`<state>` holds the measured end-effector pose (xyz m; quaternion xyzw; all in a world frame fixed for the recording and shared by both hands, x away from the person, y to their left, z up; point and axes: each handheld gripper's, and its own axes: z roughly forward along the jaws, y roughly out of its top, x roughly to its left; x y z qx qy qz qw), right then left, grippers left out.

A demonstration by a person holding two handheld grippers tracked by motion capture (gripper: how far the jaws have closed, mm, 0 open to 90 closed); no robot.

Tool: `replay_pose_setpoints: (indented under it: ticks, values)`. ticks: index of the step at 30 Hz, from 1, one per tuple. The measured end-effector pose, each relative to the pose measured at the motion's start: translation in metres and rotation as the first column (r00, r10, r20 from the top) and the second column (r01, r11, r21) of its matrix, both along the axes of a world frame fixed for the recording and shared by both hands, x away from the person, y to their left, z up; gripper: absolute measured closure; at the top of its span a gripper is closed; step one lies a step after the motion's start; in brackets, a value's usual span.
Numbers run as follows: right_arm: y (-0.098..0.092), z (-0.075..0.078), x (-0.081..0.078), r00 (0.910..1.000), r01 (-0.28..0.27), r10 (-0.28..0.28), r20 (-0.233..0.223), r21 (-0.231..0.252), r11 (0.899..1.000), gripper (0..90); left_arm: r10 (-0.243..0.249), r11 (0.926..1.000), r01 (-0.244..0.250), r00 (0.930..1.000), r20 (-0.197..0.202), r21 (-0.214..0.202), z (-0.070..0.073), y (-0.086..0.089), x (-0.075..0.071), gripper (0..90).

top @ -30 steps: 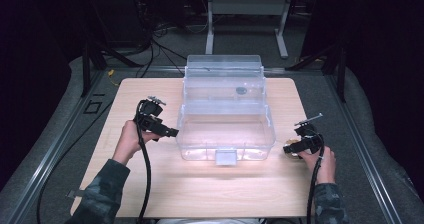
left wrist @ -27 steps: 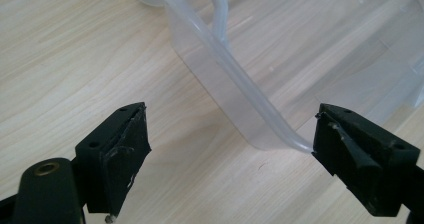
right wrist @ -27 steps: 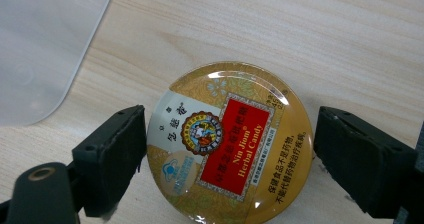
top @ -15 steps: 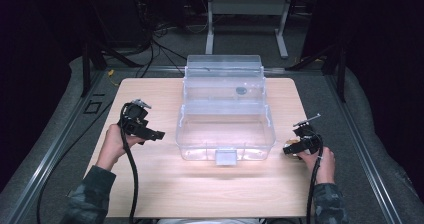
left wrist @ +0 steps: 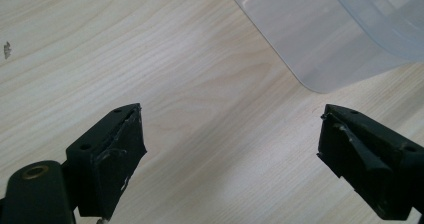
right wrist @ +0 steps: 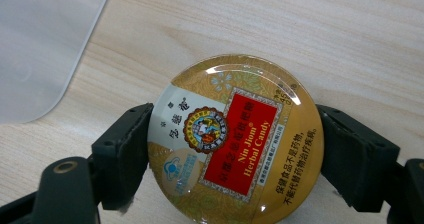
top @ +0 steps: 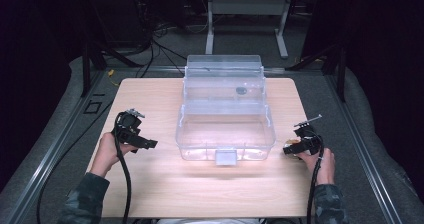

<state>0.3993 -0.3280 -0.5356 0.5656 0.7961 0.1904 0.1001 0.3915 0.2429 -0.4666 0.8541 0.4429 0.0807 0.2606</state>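
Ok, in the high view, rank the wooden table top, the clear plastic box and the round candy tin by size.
1. Pale wooden table top
2. Clear plastic box with open lid
3. Round gold candy tin, tiny, in the right hand-held gripper

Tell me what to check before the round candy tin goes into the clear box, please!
1. Tin held: the right gripper has its jaws against both sides of the candy tin. Ok.
2. Box open: the clear box has its lid tilted up at the back. Ok.
3. Room inside: the front part of the box looks bare; a small dark thing sits farther back. Ok.
4. Path: bare table lies between tin and box. Ok.
5. Left gripper: jaws just opened wider, nothing between them, beside the box and apart from it. Ok.
6. Grip firm enough to lift: cannot tell.
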Motion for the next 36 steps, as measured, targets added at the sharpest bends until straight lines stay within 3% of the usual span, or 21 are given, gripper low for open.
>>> replay_pose_setpoints:
  ticks: [13, 15, 17, 20, 22, 24, 25, 30, 36]
  values:
    - [0.001, 0.026, -0.004, 0.9995, -0.026, 0.026, 0.020, -0.012, 1.000, 20.2, 0.001, 1.0000, -0.001, 1.0000, 0.000, 0.000, -0.003, 0.001, 0.001, 8.9]
    - [0.003, 0.032, -0.006, 0.9993, -0.018, 0.019, 0.033, -0.051, 0.999, 20.2, 0.006, 1.0000, -0.006, 1.0000, 0.002, -0.002, -0.004, 0.001, 0.000, 8.9]
    - [0.002, 0.037, -0.007, 0.9988, -0.037, 0.038, 0.029, -0.020, 0.999, 20.2, 0.007, 1.0000, -0.007, 1.0000, 0.002, -0.001, -0.004, 0.002, 0.000, 8.8]
    - [0.004, 0.046, -0.010, 0.9985, -0.030, 0.032, 0.045, -0.049, 0.998, 20.2, 0.007, 1.0000, -0.007, 1.0000, -0.001, 0.003, -0.005, 0.003, 0.000, 8.7]
    - [0.004, 0.052, -0.012, 0.9980, -0.046, 0.047, 0.044, -0.027, 0.999, 20.2, 0.005, 1.0000, -0.005, 1.0000, 0.000, 0.000, -0.004, 0.003, 0.000, 8.7]
    - [0.005, 0.058, -0.013, 0.9976, -0.042, 0.045, 0.053, -0.042, 0.998, 20.2, 0.007, 1.0000, -0.007, 1.0000, 0.003, 0.003, -0.004, 0.004, 0.000, 8.7]
    - [0.004, 0.060, -0.013, 0.9972, -0.057, 0.058, 0.047, -0.020, 0.998, 20.2, 0.007, 1.0000, -0.007, 1.0000, 0.003, 0.001, -0.004, 0.004, 0.000, 8.6]
    - [0.008, 0.073, -0.015, 0.9966, -0.050, 0.053, 0.063, -0.059, 0.997, 20.2, 0.006, 1.0000, -0.006, 1.0000, 0.005, 0.006, -0.003, 0.005, 0.000, 8.6]
    - [0.012, 0.087, -0.018, 0.9949, -0.064, 0.069, 0.073, -0.070, 0.995, 20.2, 0.001, 1.0000, -0.001, 1.0000, 0.005, -0.002, -0.002, 0.005, 0.000, 8.4]
